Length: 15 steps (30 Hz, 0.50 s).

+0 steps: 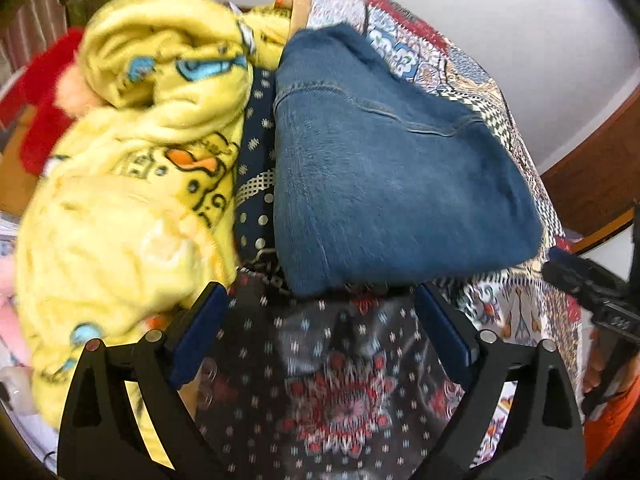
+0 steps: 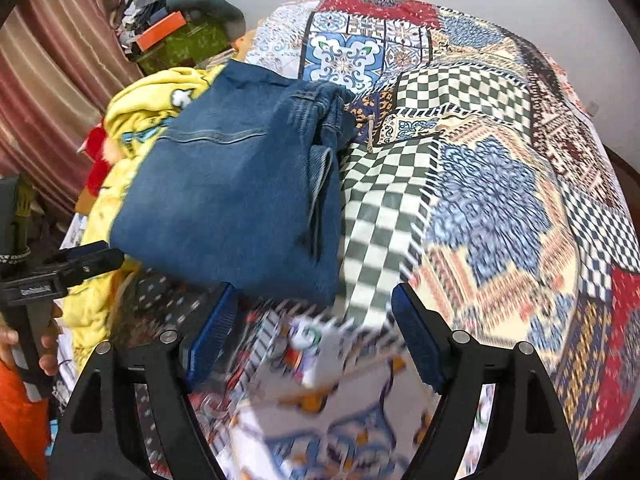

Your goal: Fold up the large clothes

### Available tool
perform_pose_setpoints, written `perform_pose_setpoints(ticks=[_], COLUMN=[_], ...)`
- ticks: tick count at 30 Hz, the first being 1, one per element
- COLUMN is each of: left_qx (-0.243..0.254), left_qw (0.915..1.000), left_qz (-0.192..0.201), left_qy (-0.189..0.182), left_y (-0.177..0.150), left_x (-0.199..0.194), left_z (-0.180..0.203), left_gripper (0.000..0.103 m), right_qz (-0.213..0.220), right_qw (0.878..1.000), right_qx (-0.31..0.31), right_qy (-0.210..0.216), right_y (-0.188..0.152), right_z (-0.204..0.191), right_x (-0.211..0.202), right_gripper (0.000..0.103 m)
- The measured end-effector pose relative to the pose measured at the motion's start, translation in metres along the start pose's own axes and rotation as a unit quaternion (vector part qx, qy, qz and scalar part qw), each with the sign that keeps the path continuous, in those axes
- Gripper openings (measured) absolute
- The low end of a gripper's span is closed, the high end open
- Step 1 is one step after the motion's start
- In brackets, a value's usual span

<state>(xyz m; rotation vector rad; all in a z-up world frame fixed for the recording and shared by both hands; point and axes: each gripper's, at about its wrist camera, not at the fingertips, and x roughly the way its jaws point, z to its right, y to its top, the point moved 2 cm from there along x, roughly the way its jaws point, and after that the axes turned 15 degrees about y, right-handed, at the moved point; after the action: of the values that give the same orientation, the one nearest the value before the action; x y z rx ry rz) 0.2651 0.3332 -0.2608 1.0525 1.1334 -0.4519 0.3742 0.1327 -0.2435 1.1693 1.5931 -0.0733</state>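
A folded pair of blue jeans (image 1: 384,184) lies on the patchwork bedspread (image 1: 516,308); it also shows in the right wrist view (image 2: 236,196). My left gripper (image 1: 322,300) is open and empty, just in front of the jeans' near edge, above a dark patterned cloth (image 1: 332,392). My right gripper (image 2: 314,304) is open and empty, at the jeans' near right corner over the bedspread (image 2: 480,200). The left gripper's body (image 2: 60,272) shows at the left of the right wrist view.
A crumpled yellow cartoon blanket (image 1: 132,184) lies left of the jeans, with a red plush item (image 1: 44,120) behind it. A green bag with clutter (image 2: 180,40) and a curtain (image 2: 48,92) stand at the back left. A wooden bed edge (image 1: 592,152) runs at right.
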Motion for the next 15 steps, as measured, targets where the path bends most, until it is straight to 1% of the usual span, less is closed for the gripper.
perform_pose_setpoints(ticks=[2,4,6,8,9,11,13,14,15], left_qx=[0.008,0.015,0.022,0.028,0.030,0.035,0.040,0.041,0.040], left_qw=[0.9996,0.9973,0.9929,0.9847,0.9806,0.9686,0.9520,0.9445,0.9347], left_qz=[0.027,0.070,0.116,0.172,0.193,0.246,0.304,0.326,0.353], left_qy=[0.008,0.011,0.012,0.007,0.005,0.002,0.007,0.011,0.016], left_y=[-0.002,-0.004,-0.004,-0.007,-0.009,-0.019,-0.033,-0.039,-0.048], left_x=[-0.025,-0.066,-0.105,-0.154,-0.171,-0.215,-0.259,-0.273,-0.291], left_z=[0.004,0.008,0.014,0.020,0.023,0.028,0.036,0.040,0.044], left_gripper=[0.095,0.095,0.095,0.095,0.095,0.095,0.095,0.095,0.095], right_qz=[0.022,0.054,0.088,0.125,0.148,0.194,0.235,0.258,0.275], right_qw=[1.000,0.998,0.995,0.990,0.986,0.976,0.964,0.957,0.951], right_qx=[-0.006,-0.020,-0.038,-0.058,-0.069,-0.094,-0.119,-0.131,-0.139], right_qy=[0.008,0.010,0.009,0.013,0.018,0.027,0.034,0.036,0.037], right_y=[-0.002,-0.001,0.001,0.001,0.000,-0.004,-0.013,-0.019,-0.023], right_z=[-0.011,-0.026,-0.045,-0.065,-0.077,-0.100,-0.121,-0.133,-0.141], right_x=[-0.021,-0.049,-0.076,-0.108,-0.125,-0.163,-0.194,-0.209,-0.219], right_gripper=[0.077,0.077,0.077,0.077,0.077,0.077,0.077,0.077,0.077])
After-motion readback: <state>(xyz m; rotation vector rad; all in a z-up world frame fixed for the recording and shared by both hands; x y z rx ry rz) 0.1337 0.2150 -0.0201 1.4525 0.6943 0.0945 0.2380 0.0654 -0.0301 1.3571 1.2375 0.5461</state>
